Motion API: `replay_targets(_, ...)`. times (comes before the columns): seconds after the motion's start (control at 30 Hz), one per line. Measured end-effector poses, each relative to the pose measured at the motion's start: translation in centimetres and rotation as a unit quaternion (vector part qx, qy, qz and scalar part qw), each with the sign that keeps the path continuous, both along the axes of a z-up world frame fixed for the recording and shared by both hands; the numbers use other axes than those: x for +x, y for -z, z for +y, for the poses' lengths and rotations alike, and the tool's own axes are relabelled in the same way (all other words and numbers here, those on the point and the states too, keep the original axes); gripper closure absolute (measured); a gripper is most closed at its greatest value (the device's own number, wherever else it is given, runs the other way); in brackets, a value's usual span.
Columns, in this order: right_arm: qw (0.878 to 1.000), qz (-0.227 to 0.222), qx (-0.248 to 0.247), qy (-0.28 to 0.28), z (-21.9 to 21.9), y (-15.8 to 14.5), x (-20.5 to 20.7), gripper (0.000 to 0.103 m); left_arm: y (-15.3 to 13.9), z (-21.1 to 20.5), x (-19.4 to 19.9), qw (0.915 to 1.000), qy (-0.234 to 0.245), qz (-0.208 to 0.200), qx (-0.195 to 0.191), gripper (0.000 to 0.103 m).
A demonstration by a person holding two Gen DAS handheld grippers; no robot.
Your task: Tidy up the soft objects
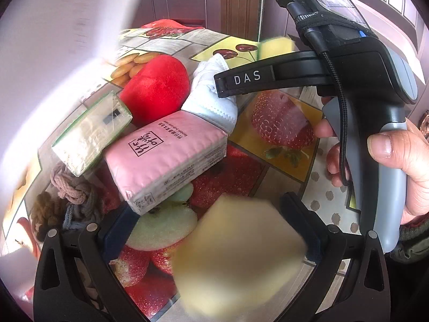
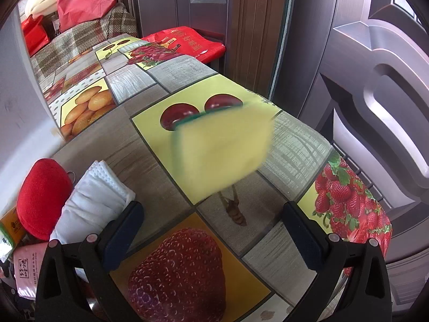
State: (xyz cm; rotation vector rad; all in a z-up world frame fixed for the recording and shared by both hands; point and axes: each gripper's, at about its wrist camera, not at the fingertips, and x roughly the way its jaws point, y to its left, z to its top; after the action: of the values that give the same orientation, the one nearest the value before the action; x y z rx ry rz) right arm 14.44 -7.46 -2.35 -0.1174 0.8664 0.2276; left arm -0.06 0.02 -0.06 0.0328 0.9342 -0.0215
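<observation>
- Left gripper (image 1: 214, 222): fingers apart, blurred yellow sponge (image 1: 238, 257) between, contact unclear.
- Right gripper (image 2: 214, 230): fingers apart, empty; second yellow sponge (image 2: 222, 150) ahead, blurred.
- Pink tissue pack (image 1: 166, 158) beside white mask (image 1: 211, 94).

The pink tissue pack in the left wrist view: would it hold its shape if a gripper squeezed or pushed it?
Probably only partly. The pink tissue pack looks puffy in a soft, smooth wrapper, so it would likely dent under the fingers and might slip. It lies tilted among the white cloth and green-edged pack, so a push could shift those too.
</observation>
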Motion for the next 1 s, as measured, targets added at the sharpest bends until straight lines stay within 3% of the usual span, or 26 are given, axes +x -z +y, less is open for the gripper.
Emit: replay_targets(1.0,1.000,0.000,0.000,0.000,0.22,-0.05,-0.07,0.000,0.02,0.01,-0.07,1.0000,0.000,0.000,0.000,0.001)
